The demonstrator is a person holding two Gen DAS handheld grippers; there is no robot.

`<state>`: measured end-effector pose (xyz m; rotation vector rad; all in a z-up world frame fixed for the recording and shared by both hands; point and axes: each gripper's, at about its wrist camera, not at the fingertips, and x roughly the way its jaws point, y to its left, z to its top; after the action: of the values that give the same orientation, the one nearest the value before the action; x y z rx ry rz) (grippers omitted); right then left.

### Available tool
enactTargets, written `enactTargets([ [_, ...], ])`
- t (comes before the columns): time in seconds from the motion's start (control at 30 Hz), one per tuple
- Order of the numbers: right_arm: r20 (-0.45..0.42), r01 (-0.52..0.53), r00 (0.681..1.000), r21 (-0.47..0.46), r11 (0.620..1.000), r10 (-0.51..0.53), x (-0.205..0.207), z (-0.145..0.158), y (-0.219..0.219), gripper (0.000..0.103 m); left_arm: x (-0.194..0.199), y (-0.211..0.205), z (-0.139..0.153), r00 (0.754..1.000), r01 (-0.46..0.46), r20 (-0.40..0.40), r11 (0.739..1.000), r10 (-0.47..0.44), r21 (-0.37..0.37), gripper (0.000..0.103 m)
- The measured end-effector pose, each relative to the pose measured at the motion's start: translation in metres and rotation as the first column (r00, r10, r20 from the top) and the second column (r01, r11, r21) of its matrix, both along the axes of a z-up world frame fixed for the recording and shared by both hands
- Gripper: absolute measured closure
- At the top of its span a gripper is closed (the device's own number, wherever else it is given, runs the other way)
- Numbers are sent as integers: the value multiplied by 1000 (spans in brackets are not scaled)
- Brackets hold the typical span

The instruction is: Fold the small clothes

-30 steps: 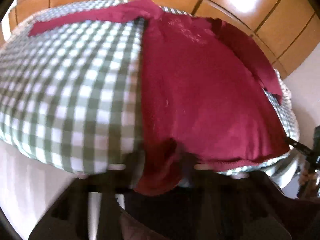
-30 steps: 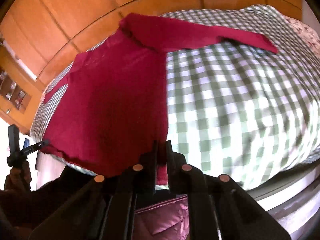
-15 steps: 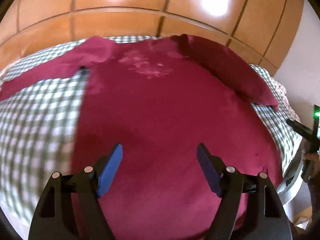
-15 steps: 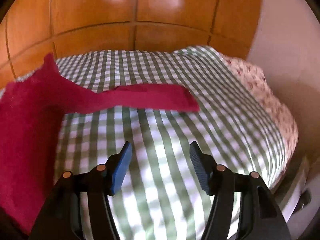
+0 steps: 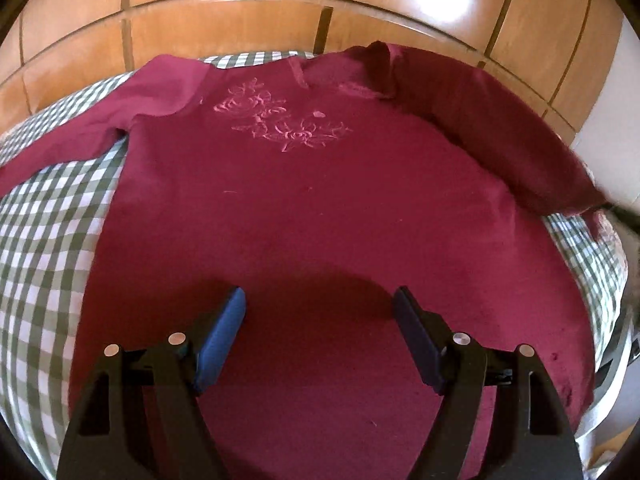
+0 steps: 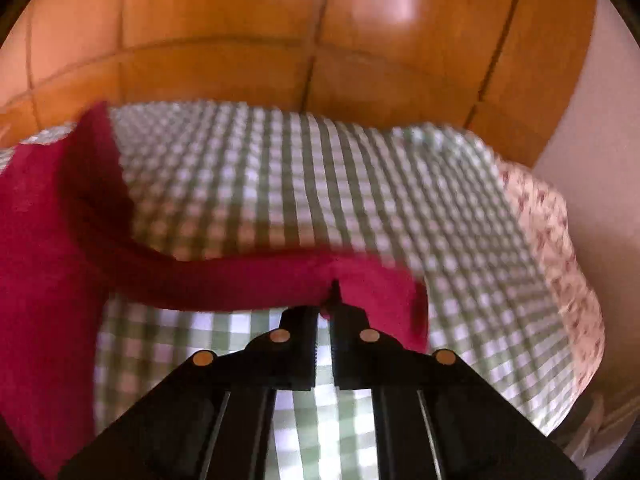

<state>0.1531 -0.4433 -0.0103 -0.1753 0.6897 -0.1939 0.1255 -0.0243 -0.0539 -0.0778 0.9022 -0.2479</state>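
A dark red long-sleeved sweater (image 5: 312,200) with pink flower embroidery lies spread flat on a green and white checked bedspread (image 5: 44,248). My left gripper (image 5: 320,312) is open and empty, hovering above the sweater's lower body. In the right wrist view my right gripper (image 6: 326,312) is shut on the sweater's sleeve (image 6: 260,280) near its cuff and holds it lifted off the bedspread (image 6: 320,184). The sweater's other sleeve (image 5: 500,128) lies folded at the right in the left wrist view.
A wooden panelled wall (image 5: 280,4) stands behind the bed. A flowered sheet (image 6: 560,240) shows at the bed's right edge, next to a pale wall (image 6: 600,160).
Both grippers let go of the sweater's hem and opened. The left one rose over the sweater's body. The right one moved to the outstretched sleeve and shut on it near the cuff.
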Motion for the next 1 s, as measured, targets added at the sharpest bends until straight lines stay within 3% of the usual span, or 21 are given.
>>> enactTargets([
  [0.1,1,-2,1000,-22,1000,2,-7,26,-3,99,0,-4,-3,1000,11,18,1000,-11,12,21],
  [0.2,-65,62,996,9,998,-61,11,39,-30,99,-1,-7,-3,999,15,29,1000,-16,18,19],
  [0.33,-190,208,963,75,975,-191,57,24,-83,99,-1,-4,-5,999,15,30,1000,-15,1,18],
  [0.4,-200,296,941,93,951,-273,79,20,-107,98,0,-4,-5,1000,14,27,1000,-14,-3,17],
  [0.43,-176,363,923,111,925,-342,90,22,-122,92,1,-4,-5,1000,13,26,1000,-13,-3,17],
  [0.5,-96,445,896,167,880,-434,96,30,-142,57,0,-5,-5,1000,12,25,1000,-12,2,17],
  [0.53,-33,490,869,199,849,-494,90,36,-149,31,0,-5,-5,1000,12,23,1000,-12,2,17],
  [0.57,2,505,854,232,831,-520,84,37,-152,29,-1,-4,-5,1000,10,24,1000,-10,-1,17],
  [0.6,2,489,859,297,820,-512,75,33,-152,29,-1,-4,-5,1000,8,25,1000,-8,-5,17],
  [0.7,-43,412,897,441,797,-440,56,13,-147,30,-2,-4,-7,999,4,33,1000,-4,-8,16],
  [0.8,-117,360,921,616,700,-371,33,-31,-134,30,-1,-6,-9,999,11,34,1000,-11,-2,12],
  [0.93,-187,405,889,747,528,-417,33,-78,-138,40,-1,-8,-9,999,17,29,1000,-17,4,11],
  [1.0,-163,394,875,788,474,-456,37,-81,-146,43,-1,-8,-9,999,16,28,1000,-16,4,11],
])
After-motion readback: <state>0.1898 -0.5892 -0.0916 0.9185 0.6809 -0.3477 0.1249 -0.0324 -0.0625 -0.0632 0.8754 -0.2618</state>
